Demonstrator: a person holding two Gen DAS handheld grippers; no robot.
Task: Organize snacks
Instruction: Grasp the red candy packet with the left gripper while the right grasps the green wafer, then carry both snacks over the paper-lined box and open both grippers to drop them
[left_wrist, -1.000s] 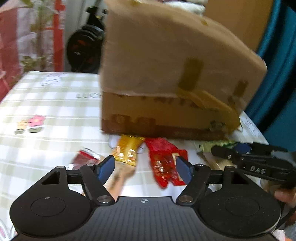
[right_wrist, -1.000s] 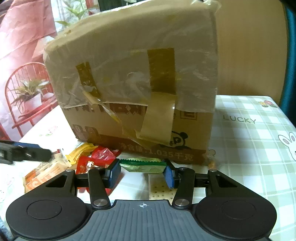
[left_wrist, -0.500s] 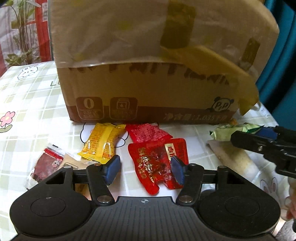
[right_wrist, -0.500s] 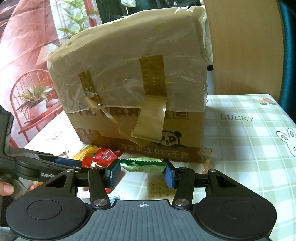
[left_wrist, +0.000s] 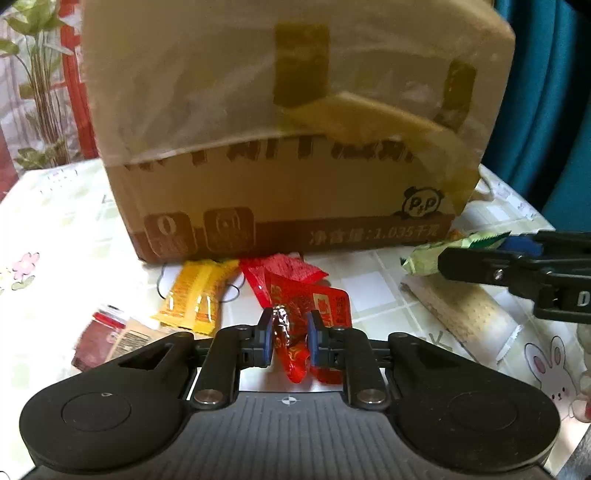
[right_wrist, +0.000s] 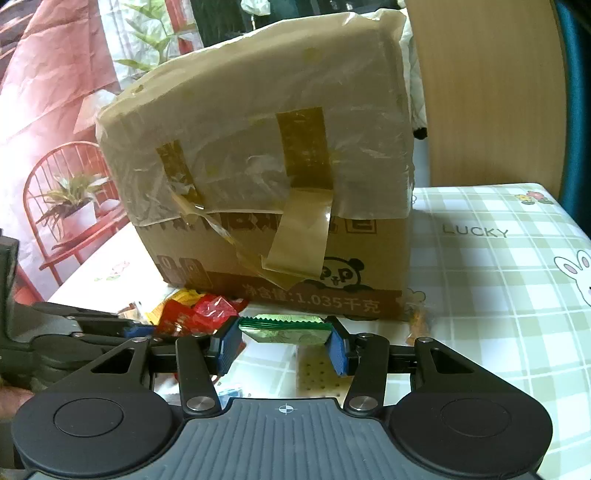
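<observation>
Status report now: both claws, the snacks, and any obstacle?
Left claw shut on red plastic snack packet. Right claw shut on green foil snack packet. Tall taped cardboard box directly ahead; yellow snack packet loose on table.

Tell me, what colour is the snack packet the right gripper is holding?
Green, with a darker green crimped edge; the green packet shows best in the right wrist view, clamped in the right gripper.

A large taped cardboard box (right_wrist: 266, 206) printed with a panda is seen standing on a green-checked tablecloth (right_wrist: 498, 295) marked with "LUCKY" and cartoon rabbits, while a red metal chair (right_wrist: 55, 206) holding a potted plant (right_wrist: 74, 206) is shown behind it on the left.
</observation>
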